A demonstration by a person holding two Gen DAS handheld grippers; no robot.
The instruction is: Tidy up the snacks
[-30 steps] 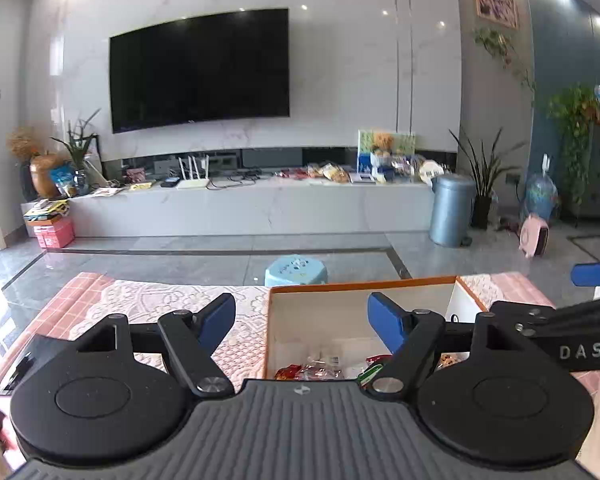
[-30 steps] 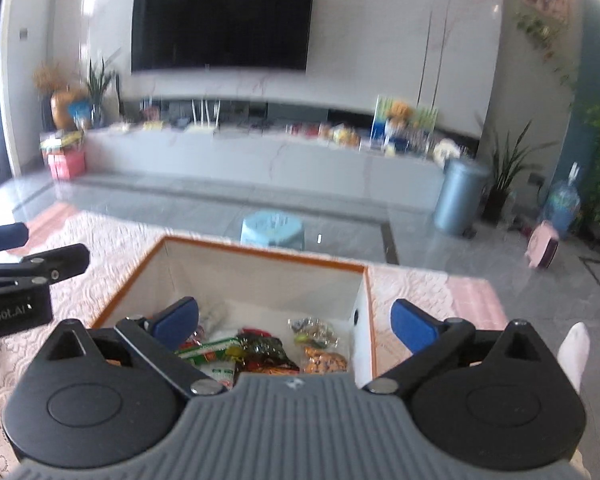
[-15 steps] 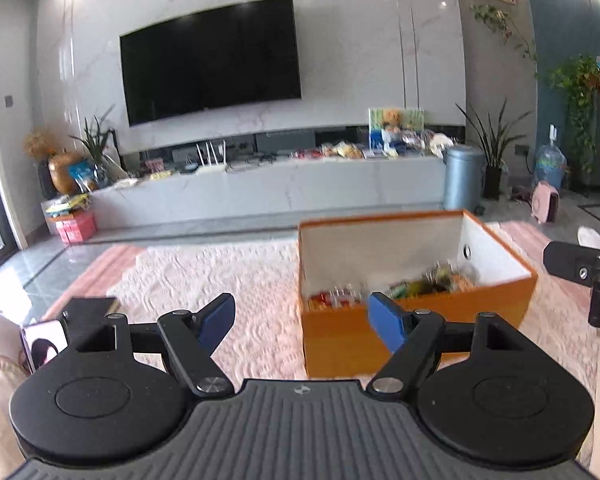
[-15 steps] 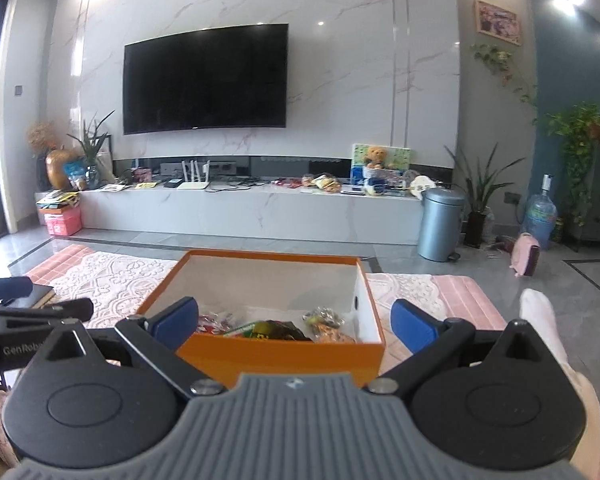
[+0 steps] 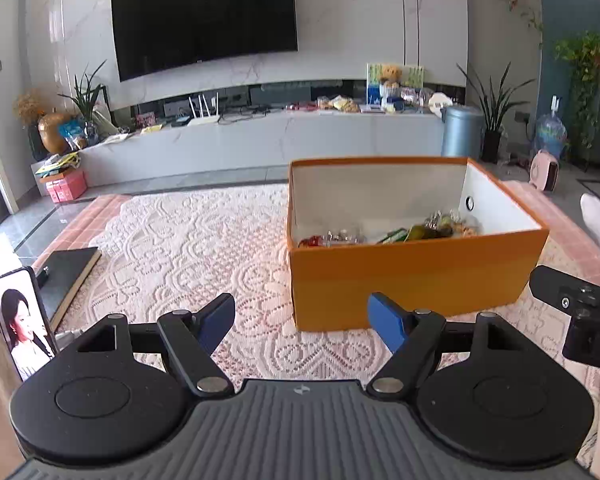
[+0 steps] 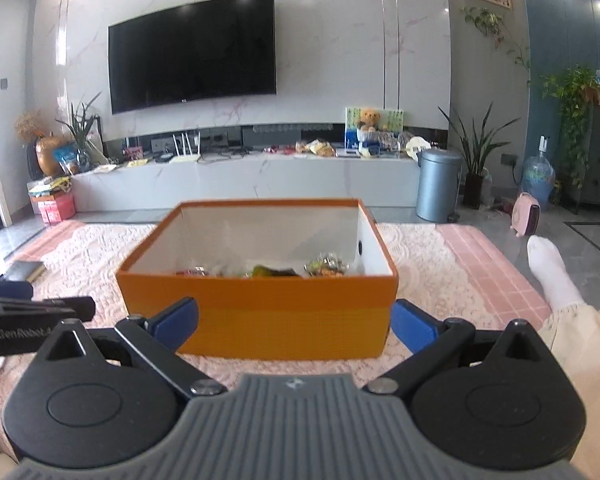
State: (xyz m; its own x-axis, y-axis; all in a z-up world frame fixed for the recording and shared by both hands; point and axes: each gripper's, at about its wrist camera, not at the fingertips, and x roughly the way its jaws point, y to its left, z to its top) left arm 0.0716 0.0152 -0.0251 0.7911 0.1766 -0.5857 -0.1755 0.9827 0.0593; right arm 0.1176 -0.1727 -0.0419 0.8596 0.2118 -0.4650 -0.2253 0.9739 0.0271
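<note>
An orange box (image 5: 416, 272) (image 6: 260, 320) with a white inside stands on a pink lace cloth. Several wrapped snacks (image 5: 392, 232) (image 6: 288, 270) lie on its floor, partly hidden by the near wall. My left gripper (image 5: 302, 322) is open and empty, low over the cloth, short of the box and to its left. My right gripper (image 6: 294, 324) is open and empty, straight before the box's near wall. Each gripper shows at the edge of the other's view.
A phone (image 5: 22, 320) with a lit screen leans at the near left beside a dark book (image 5: 66, 270). A person's white-socked foot (image 6: 550, 270) rests right of the box. Beyond the cloth are grey floor, a TV bench and a bin (image 6: 436, 184).
Both grippers have drawn back and down from above the box; it now stands farther ahead, its orange front wall in view. Both stayed open.
</note>
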